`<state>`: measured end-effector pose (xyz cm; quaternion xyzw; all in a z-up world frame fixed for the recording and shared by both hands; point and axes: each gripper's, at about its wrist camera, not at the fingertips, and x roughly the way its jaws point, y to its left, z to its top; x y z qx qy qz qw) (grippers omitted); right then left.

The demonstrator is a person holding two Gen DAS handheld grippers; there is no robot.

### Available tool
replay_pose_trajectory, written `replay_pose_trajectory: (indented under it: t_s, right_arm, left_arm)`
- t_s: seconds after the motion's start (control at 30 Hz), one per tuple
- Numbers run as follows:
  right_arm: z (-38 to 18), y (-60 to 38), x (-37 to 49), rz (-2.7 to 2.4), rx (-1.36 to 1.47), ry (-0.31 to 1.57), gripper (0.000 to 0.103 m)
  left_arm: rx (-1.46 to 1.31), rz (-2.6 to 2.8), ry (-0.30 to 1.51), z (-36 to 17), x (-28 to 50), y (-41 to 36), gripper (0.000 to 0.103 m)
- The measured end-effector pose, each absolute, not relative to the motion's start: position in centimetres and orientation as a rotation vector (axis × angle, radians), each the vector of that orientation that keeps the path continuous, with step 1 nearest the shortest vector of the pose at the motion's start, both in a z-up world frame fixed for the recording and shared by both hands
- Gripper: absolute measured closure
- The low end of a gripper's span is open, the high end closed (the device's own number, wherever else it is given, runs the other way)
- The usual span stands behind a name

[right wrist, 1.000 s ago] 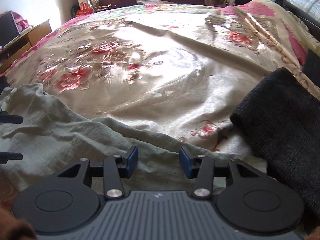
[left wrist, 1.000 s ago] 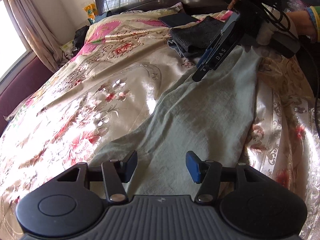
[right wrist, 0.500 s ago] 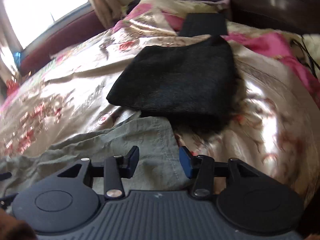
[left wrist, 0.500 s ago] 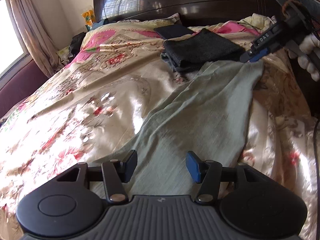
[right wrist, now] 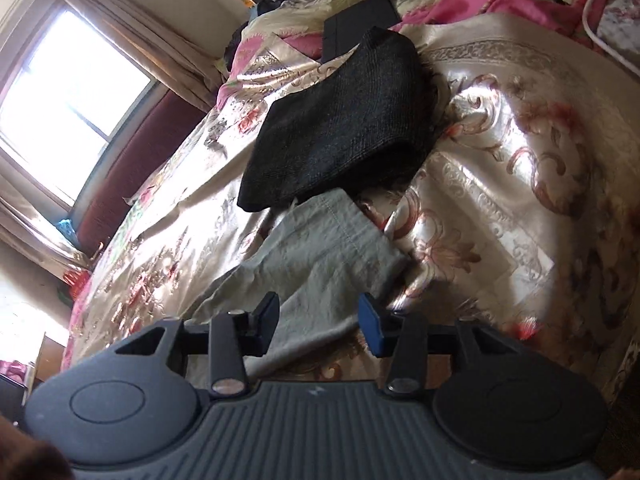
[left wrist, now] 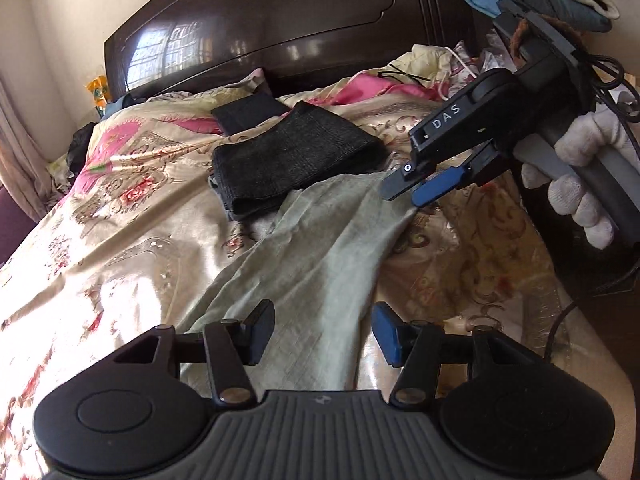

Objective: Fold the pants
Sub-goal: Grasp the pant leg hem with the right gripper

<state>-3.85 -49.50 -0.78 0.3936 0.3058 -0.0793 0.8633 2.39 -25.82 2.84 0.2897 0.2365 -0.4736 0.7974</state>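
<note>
Grey-green pants point(left wrist: 320, 264) lie lengthwise on the floral bedspread point(left wrist: 120, 248), running from my left gripper to the far hem. My left gripper point(left wrist: 324, 334) hovers open over the near part of the cloth, pads apart and not pressing. In the left wrist view my right gripper point(left wrist: 412, 192), held by a white-gloved hand point(left wrist: 576, 176), is rolled on its side with its tips at the hem's right corner. In its own view the right gripper point(right wrist: 318, 322) stands open over the leg end point(right wrist: 332, 248), with cloth below the gap.
A folded black garment point(left wrist: 292, 164) lies just beyond the hem point(right wrist: 344, 132), with a smaller dark folded piece point(left wrist: 248, 114) behind it. A dark wooden headboard point(left wrist: 280, 28) closes off the bed's far end. A window point(right wrist: 68, 92) and curtains are on the left. Cables hang at the right edge point(left wrist: 580, 280).
The right gripper swung from above the pants to the hem's right corner and rolled onto its side. The left gripper moved along the pants toward the headboard. Both jaws kept their width.
</note>
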Motion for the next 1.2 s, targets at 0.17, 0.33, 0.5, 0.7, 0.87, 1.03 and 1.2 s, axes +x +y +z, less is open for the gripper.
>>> replay_pose_trajectory:
  t_s: [0.17, 0.33, 0.5, 0.7, 0.87, 1.03, 1.2]
  right_arm:
    - [-1.3, -49.9, -4.6, -0.146, 0.898, 0.656, 0.057]
    - [-2.3, -49.9, -3.2, -0.197, 0.972, 0.583, 0.066]
    - [-1.7, -49.3, -2.2, -0.203, 1.014, 0.475, 0.1]
    - [-0.3, -44.3, -0.7, 0.029, 1.12, 0.366, 0.101]
    - [-0.1, -41.6, 2.0, 0.101, 1.065, 0.352, 0.101]
    - [-3.7, -45.9, 0.4, -0.176, 1.133, 0.378, 0.101]
    - [-6.1, -47.9, -1.7, -0.308, 1.143, 0.413, 0.101]
  left_arm:
    - [0.633, -1.021, 0.519, 2.8, 2.0, -25.9, 0.035]
    - [0.643, -0.99, 0.51, 2.8, 1.9, -25.6, 0.035]
    - [0.642, -0.961, 0.527, 2.6, 1.6, -24.3, 0.035]
    - [0.637, -0.916, 0.562, 2.3, 1.8, -22.3, 0.035]
    - [0.636, -0.875, 0.588, 2.0, 2.4, -21.0, 0.035]
    - [0.591, -0.866, 0.603, 1.9, 2.8, -20.3, 0.035]
    - [0.588, -0.89, 0.617, 1.1, 2.7, -20.4, 0.035]
